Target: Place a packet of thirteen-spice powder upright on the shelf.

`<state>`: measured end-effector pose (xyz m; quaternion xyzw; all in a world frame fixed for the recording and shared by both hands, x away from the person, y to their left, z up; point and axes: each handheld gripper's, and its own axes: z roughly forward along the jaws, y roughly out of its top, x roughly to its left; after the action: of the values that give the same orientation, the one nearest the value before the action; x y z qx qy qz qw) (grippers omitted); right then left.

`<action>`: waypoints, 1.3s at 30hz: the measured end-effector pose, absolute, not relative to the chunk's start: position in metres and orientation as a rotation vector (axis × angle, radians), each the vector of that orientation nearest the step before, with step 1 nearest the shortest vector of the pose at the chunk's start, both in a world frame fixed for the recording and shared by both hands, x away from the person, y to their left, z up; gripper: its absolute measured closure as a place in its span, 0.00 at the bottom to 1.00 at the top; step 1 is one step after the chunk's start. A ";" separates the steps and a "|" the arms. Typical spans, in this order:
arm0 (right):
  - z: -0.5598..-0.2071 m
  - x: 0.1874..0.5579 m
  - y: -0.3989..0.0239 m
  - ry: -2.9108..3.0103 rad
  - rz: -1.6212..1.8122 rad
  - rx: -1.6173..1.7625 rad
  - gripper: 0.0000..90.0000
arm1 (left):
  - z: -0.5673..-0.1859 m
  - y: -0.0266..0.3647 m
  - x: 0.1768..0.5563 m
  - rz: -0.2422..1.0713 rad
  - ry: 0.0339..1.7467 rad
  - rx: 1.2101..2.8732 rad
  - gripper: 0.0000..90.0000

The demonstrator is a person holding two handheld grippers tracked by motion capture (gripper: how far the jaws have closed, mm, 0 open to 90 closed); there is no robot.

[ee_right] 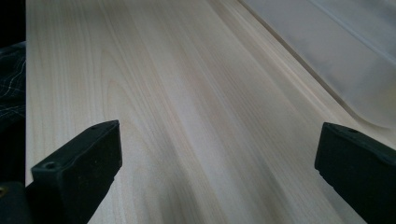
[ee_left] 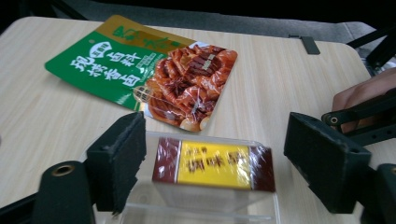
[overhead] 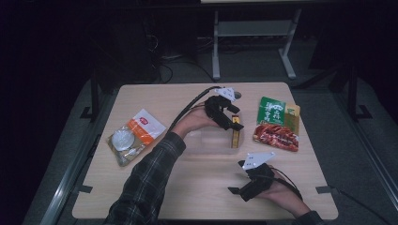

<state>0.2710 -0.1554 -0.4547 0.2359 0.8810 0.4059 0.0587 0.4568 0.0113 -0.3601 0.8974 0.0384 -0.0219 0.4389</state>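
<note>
1. Across the light wooden table (overhead: 187, 187), a clear plastic rectangular container (overhead: 211, 143) sits at the centre.
2. At the container's right end stands a small yellow and maroon wrapped box (ee_left: 215, 164), just beside a green and red printed food pouch (ee_left: 149, 70).
3. Over that box hangs the left gripper (ee_left: 219, 161), jaws spread wide on either side, pads clear of it.
4. Near the front edge, the right gripper (ee_right: 217, 163) is open above bare wood.
</note>
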 end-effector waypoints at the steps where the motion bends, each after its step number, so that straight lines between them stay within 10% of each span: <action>1: -0.455 0.271 -0.155 2.669 1.232 0.717 0.00 | -0.358 0.014 0.456 -0.060 0.095 2.227 0.21; 39: -0.457 0.271 -0.156 2.671 1.195 0.734 0.00 | -0.370 0.114 0.360 0.037 0.319 2.305 0.21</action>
<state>0.2710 -0.1557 -0.4569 0.2429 0.8836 0.3955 0.0624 0.3602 0.1139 -0.3701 0.9095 0.1258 0.0145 0.3959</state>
